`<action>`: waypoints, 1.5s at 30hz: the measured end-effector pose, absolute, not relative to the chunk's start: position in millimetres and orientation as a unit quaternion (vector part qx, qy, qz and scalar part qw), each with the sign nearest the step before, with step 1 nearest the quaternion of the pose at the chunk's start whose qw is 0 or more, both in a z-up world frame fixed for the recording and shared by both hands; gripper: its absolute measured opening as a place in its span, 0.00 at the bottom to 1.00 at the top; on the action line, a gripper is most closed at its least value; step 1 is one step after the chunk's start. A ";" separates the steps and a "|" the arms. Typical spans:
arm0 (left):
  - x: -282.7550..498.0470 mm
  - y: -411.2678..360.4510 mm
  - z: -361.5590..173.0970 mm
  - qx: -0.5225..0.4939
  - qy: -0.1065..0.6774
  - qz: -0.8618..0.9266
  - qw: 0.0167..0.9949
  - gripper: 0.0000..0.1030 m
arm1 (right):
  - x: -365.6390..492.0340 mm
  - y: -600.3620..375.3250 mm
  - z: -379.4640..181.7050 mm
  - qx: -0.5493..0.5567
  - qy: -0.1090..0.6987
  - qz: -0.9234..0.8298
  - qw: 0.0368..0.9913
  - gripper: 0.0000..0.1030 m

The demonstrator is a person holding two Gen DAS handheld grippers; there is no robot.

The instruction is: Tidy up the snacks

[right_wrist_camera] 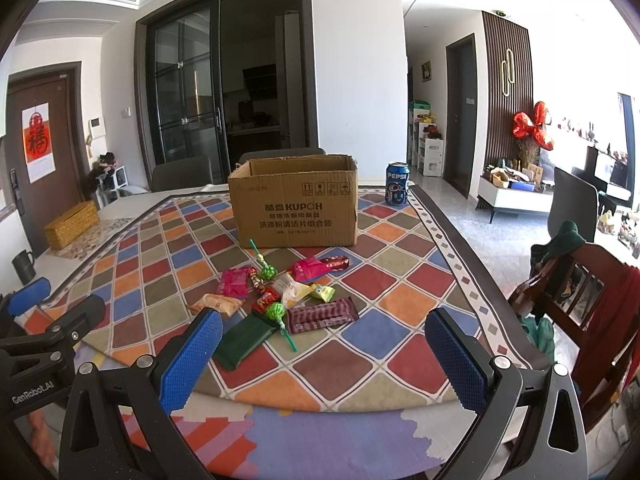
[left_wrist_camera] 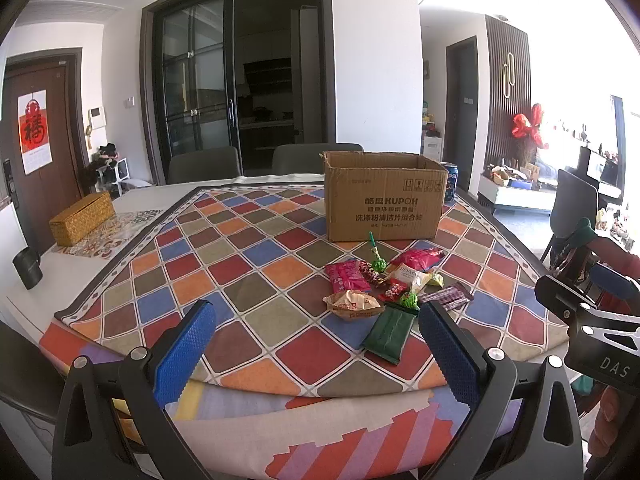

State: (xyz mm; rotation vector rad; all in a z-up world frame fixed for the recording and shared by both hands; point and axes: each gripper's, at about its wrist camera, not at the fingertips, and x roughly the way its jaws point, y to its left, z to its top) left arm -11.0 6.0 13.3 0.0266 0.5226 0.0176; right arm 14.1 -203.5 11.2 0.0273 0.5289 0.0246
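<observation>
An open cardboard box (left_wrist_camera: 384, 196) (right_wrist_camera: 296, 204) stands on the checkered tablecloth (left_wrist_camera: 240, 264). In front of it lies a pile of snacks: a pink packet (left_wrist_camera: 346, 276) (right_wrist_camera: 233, 282), a dark green packet (left_wrist_camera: 391, 330) (right_wrist_camera: 244, 340), green lollipops (left_wrist_camera: 378, 264) (right_wrist_camera: 268, 271), an orange-brown packet (left_wrist_camera: 352, 305) (right_wrist_camera: 216, 304), a maroon bar (right_wrist_camera: 322, 314) (left_wrist_camera: 450, 298), a white packet (left_wrist_camera: 408, 276). My left gripper (left_wrist_camera: 316, 344) is open and empty, near the table's front edge, short of the pile. My right gripper (right_wrist_camera: 324, 354) is open and empty, also short of the pile.
A Pepsi can (right_wrist_camera: 397, 183) (left_wrist_camera: 451, 181) stands right of the box. A woven yellow box (left_wrist_camera: 82, 218) and a dark mug (left_wrist_camera: 27, 268) sit at the table's left. Grey chairs (left_wrist_camera: 204, 164) stand behind the table; a wooden chair (right_wrist_camera: 580, 300) is at the right.
</observation>
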 end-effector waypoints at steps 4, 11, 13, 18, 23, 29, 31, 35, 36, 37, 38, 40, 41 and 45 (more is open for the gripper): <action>-11.3 6.1 13.5 0.013 0.258 0.009 0.966 1.00 | 14.0 -203.2 11.4 0.013 0.261 0.012 0.965 0.99; -11.8 6.2 12.3 0.013 0.257 0.009 0.966 1.00 | 14.0 -203.4 11.0 0.013 0.260 0.012 0.965 0.99; -12.4 6.4 13.2 0.013 0.257 0.009 0.966 1.00 | 13.8 -203.1 11.2 0.013 0.261 0.012 0.965 0.99; -12.9 6.6 13.4 0.013 0.257 0.009 0.966 1.00 | 13.7 -203.3 10.9 0.013 0.260 0.012 0.965 0.99; -13.2 6.7 13.1 0.013 0.256 0.009 0.966 1.00 | 13.7 -202.7 11.1 0.013 0.260 0.012 0.965 0.99; -13.4 6.7 12.2 0.013 0.256 0.009 0.967 1.00 | 13.6 -202.6 10.8 0.013 0.260 0.012 0.965 0.99; -13.9 6.8 12.5 0.012 0.256 0.008 0.967 1.00 | 14.4 -203.4 9.7 0.013 0.260 0.012 0.966 0.99; -14.2 7.0 12.5 0.012 0.256 0.008 0.967 1.00 | 15.0 -203.1 9.1 0.012 0.260 0.012 0.966 0.99; -13.9 6.8 11.8 0.012 0.256 0.009 0.967 1.00 | 14.9 -202.2 9.5 0.013 0.260 0.013 0.965 0.99; -13.6 6.7 11.4 0.012 0.255 0.008 0.967 1.00 | 14.9 -202.0 9.4 0.012 0.261 0.013 0.965 0.99; -14.4 6.9 12.3 0.012 0.256 0.009 0.967 1.00 | 15.4 -202.8 8.6 0.012 0.260 0.012 0.965 0.99; -13.7 6.8 11.2 0.013 0.255 0.009 0.967 1.00 | 15.7 -203.1 7.9 0.012 0.260 0.013 0.966 0.99; -13.3 5.9 13.1 0.013 0.256 0.009 0.966 1.00 | 15.9 -203.5 7.3 0.012 0.260 0.013 0.965 0.99; -9.8 2.9 19.4 0.016 0.261 0.000 0.965 1.00 | 15.7 -200.6 12.9 0.010 0.265 0.022 0.964 0.99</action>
